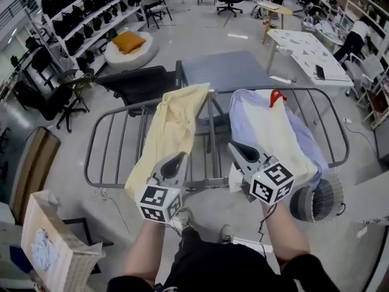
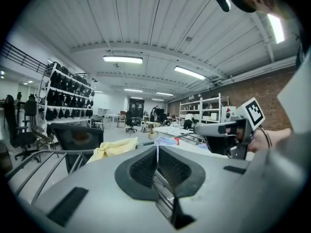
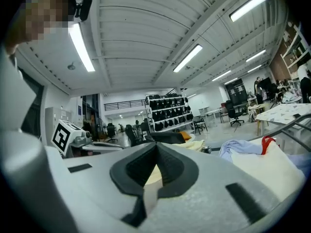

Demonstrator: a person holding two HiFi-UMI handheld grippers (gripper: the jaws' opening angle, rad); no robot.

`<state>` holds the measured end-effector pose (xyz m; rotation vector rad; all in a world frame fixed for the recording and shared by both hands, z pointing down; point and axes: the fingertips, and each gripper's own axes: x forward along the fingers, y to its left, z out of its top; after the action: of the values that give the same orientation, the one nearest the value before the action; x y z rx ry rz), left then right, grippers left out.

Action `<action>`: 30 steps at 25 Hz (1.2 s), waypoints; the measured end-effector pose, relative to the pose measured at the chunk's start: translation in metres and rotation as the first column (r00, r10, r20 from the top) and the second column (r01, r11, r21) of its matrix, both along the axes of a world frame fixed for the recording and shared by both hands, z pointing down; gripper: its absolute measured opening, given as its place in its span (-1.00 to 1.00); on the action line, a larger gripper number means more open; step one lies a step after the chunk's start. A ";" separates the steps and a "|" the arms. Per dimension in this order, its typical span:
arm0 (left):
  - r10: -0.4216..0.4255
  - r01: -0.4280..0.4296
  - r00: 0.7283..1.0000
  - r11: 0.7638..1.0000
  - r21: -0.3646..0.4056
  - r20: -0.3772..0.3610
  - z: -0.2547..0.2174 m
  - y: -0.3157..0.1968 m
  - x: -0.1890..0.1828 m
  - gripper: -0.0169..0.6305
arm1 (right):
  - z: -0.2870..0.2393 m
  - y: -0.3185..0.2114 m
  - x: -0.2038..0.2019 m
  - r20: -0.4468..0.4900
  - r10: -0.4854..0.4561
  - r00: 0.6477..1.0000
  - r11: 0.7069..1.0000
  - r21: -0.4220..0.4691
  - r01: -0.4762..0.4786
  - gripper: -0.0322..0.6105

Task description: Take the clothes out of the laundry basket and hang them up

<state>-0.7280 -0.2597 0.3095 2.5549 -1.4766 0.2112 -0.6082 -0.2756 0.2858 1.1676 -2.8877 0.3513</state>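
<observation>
Both of my grippers are clenched with the pads pressed together. The left gripper (image 1: 176, 159) has nothing pinched. In the right gripper (image 1: 234, 146) a pale sliver shows in the slot behind the pads, and I cannot tell what it is. I hold them side by side, roughly level, over the near rail of the grey drying rack (image 1: 206, 182). A yellow garment (image 1: 173, 126) is draped over the rack just ahead of my left gripper. A lavender-and-white garment (image 1: 267, 126) with a red hanger hook (image 1: 276, 97) at its far edge covers the rack ahead of my right one. Neither gripper holds either garment. A tan woven basket (image 1: 36, 242) with a pale cloth inside stands on the floor at my lower left, well apart from the rack. A grey ribbed tub (image 1: 319, 199) sits on the floor just past the rack's right corner, beside my right wrist. A black office chair (image 1: 140, 84) and a grey bench (image 1: 228, 69) crowd the rack's far side. Beyond them are a white beanbag (image 1: 129, 50) and shelving (image 1: 79, 17) full of dark items.
</observation>
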 end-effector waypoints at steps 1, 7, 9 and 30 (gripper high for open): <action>-0.023 0.023 1.000 1.000 -0.007 0.000 0.004 0.010 0.003 -0.91 | 0.003 0.006 0.002 0.004 -0.023 1.000 1.000 -0.004 0.023 -0.89; -0.148 0.148 0.989 0.988 -0.041 0.002 0.017 0.065 0.005 -0.91 | 0.016 0.044 -0.004 0.017 -0.160 0.987 0.987 -0.032 0.160 -0.89; -0.187 0.188 0.982 0.981 -0.044 0.008 0.014 0.080 -0.002 -0.91 | 0.015 0.054 -0.013 0.026 -0.198 0.980 0.979 -0.039 0.199 -0.89; -0.333 0.333 0.943 0.943 -0.014 -0.002 -0.006 0.259 -0.116 -0.91 | 0.006 0.211 -0.141 0.038 -0.341 0.939 0.938 -0.046 0.342 -0.89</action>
<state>-0.8443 -0.0009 0.3032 2.2436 -1.8656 0.1647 -0.7492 -0.0643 0.2915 0.6364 -3.0067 0.4326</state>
